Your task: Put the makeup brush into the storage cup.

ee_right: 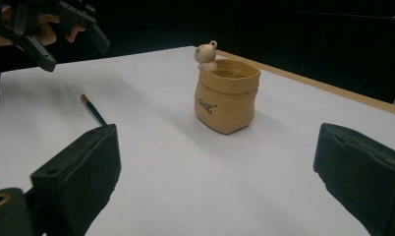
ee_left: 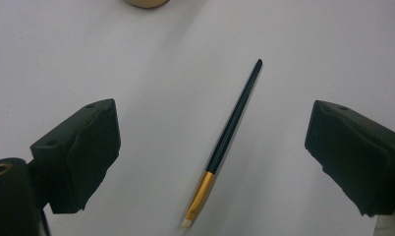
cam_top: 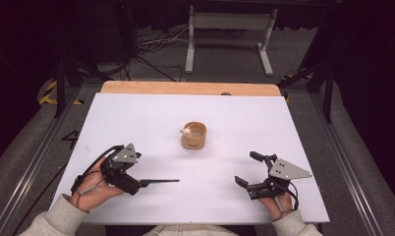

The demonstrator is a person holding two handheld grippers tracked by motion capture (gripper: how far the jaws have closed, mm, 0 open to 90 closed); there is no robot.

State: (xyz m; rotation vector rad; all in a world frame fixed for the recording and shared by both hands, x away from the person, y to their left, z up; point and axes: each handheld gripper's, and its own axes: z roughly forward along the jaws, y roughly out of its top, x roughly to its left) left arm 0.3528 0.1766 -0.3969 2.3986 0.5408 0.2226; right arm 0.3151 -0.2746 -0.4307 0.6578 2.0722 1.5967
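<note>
Brush (ee_left: 228, 141) (bristle tip blurred) lies between the open left tool (ee_left: 212, 147).

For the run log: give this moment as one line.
left gripper: open above brush | brush: flat on table | right gripper: open, faces pot | pot: upright

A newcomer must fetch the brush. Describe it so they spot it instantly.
On the white table, look near the front left, between the open left gripper's jaws. There lies the thin dark-handled paintbrush with a gold ferrule, long and flat, unlike the squat tan sack-shaped pot mid-table.
</note>
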